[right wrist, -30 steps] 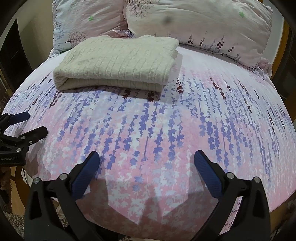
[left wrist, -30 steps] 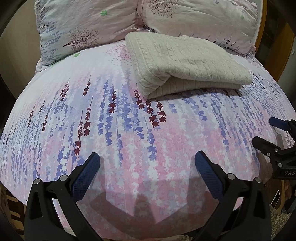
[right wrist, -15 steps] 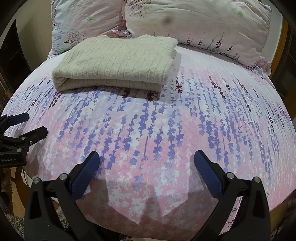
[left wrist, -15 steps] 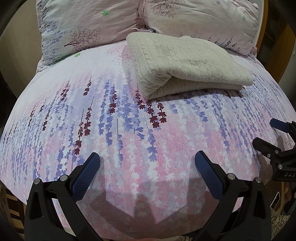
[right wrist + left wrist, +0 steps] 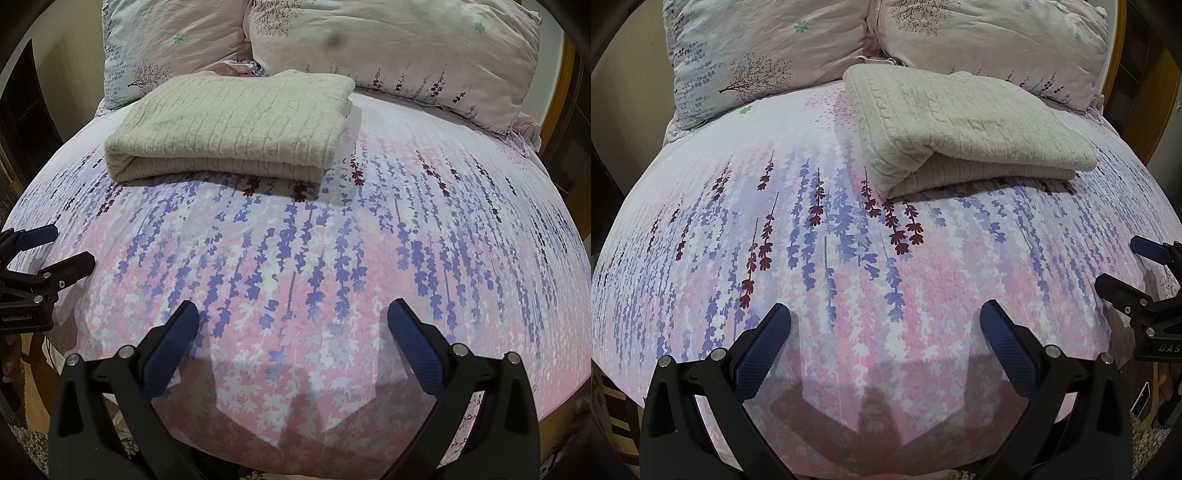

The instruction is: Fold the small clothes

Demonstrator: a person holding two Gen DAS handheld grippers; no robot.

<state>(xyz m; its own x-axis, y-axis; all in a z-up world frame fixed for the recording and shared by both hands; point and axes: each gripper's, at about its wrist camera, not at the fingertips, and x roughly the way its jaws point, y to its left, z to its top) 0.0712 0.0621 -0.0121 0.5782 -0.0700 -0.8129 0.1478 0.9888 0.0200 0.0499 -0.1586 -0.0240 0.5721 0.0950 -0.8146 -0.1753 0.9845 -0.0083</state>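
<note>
1. Left gripper (image 5: 885, 319) is hovering at 6 o'clock over the floral bedspread (image 5: 849, 266), jaws spread wide, gripping nothing.
2. Folded cream knit sweater (image 5: 960, 125) is lying at 1 o'clock, well apart from both grippers, just before two pillows (image 5: 768, 55).
3. Right gripper (image 5: 293, 317) is hovering likewise, jaws wide, empty; sweater at 11 o'clock here.

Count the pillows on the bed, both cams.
2. One pillow stands at the head of the bed on the left, the other pillow beside it on the right, just behind the folded cream sweater. Their lower edges are partly hidden; nothing suggests a third.
</note>
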